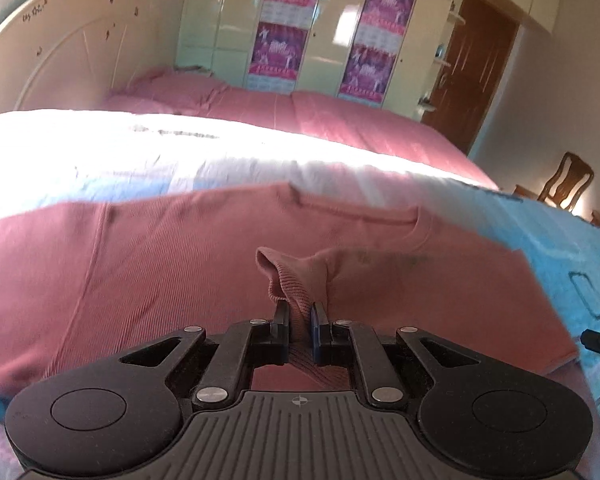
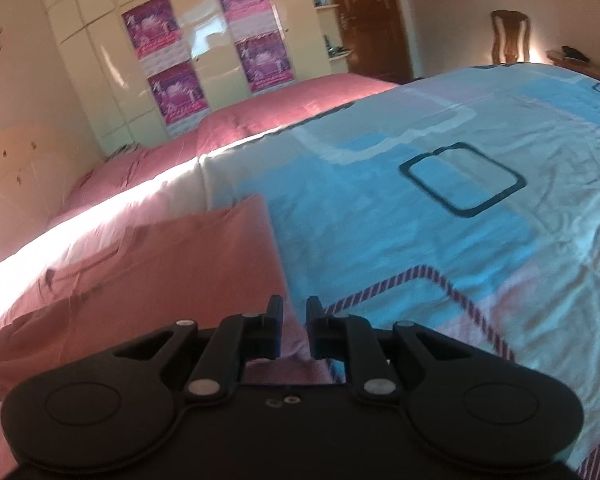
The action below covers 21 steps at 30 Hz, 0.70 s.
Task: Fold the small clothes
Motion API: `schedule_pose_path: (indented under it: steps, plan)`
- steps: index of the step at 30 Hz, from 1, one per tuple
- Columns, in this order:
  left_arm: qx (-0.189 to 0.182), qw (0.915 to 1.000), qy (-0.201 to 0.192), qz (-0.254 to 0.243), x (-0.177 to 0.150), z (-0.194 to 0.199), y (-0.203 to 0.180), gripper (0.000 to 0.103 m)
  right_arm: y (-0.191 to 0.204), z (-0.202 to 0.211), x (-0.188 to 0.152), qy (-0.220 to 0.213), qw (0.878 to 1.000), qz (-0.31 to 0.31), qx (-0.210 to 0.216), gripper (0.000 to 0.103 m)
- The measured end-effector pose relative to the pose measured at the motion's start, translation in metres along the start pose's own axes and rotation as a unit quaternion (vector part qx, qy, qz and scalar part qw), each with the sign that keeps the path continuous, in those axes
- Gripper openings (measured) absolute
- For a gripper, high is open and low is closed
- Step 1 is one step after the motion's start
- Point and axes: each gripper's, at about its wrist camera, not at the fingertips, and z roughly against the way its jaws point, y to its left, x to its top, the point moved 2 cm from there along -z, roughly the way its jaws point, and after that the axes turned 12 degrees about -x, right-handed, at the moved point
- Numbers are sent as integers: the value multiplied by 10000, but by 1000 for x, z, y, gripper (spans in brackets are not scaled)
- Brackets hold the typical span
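A pink ribbed knit garment (image 1: 188, 264) lies spread on the bed. My left gripper (image 1: 300, 314) is shut on a bunched fold of the garment's near edge, which sticks up between the fingers. In the right wrist view the same pink garment (image 2: 172, 256) lies to the left. My right gripper (image 2: 295, 312) hovers over its right edge with a small gap between the fingers. Pink cloth shows below them, but the fingers do not visibly pinch it. The right gripper's tip (image 1: 598, 340) shows at the left view's right edge.
The garment lies on a light blue patterned bedsheet (image 2: 440, 216). A pink quilt (image 1: 320, 116) covers the far part of the bed, by a cream headboard (image 1: 60, 48). Wardrobes with purple posters (image 1: 284, 28), a wooden door (image 1: 472, 72) and a chair (image 1: 566, 182) stand beyond.
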Motion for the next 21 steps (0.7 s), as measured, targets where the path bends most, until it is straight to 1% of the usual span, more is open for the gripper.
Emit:
schedule_pose_path:
  steps: [3, 6, 8, 9, 10, 11, 12, 14, 15, 17, 18, 19, 21]
  plan:
    - [65, 9999, 114, 15, -12, -10, 3, 9, 3, -13, -10, 263, 9994, 190, -72, 14]
    - [48, 9996, 250, 82, -20, -18, 8, 10, 2, -19, -12, 336, 9989, 263, -177, 17]
    - [137, 9997, 155, 108, -20, -15, 11, 26, -1, -15, -8, 261, 9994, 192, -77, 19]
    - [204, 9997, 110, 91, -19, -15, 11, 48, -1, -12, -4, 126, 9996, 240, -67, 22]
    - [262, 9996, 44, 63, -16, -16, 13, 59, 0, -11, 1, 21, 9996, 288, -56, 30]
    - [300, 9995, -32, 36, -13, -16, 15, 59, -1, -12, 7, -62, 9995, 299, -34, 35]
    - [266, 9996, -45, 34, -10, -18, 17, 59, -1, -17, 16, -99, 9995, 287, 8, 44]
    - [207, 9998, -4, 72, -5, -29, 22, 59, -1, -31, 32, -104, 9996, 217, 121, 43]
    - [176, 9997, 88, 132, -4, -36, 25, 59, 0, -38, 39, -122, 9996, 161, 207, 42]
    - [114, 9996, 128, 211, 0, -47, 27, 58, 1, -60, 55, -33, 9993, -18, 371, 40]
    - [79, 9997, 131, 196, 1, -50, 27, 53, 2, -72, 61, 57, 9987, -143, 494, 40]
    - [67, 9998, 139, 156, 2, -52, 26, 31, 4, -84, 66, 150, 9978, -217, 604, 40]
    - [-99, 9996, 173, 206, 4, -57, 27, 9, 8, -106, 73, 366, 9963, -299, 724, 39]
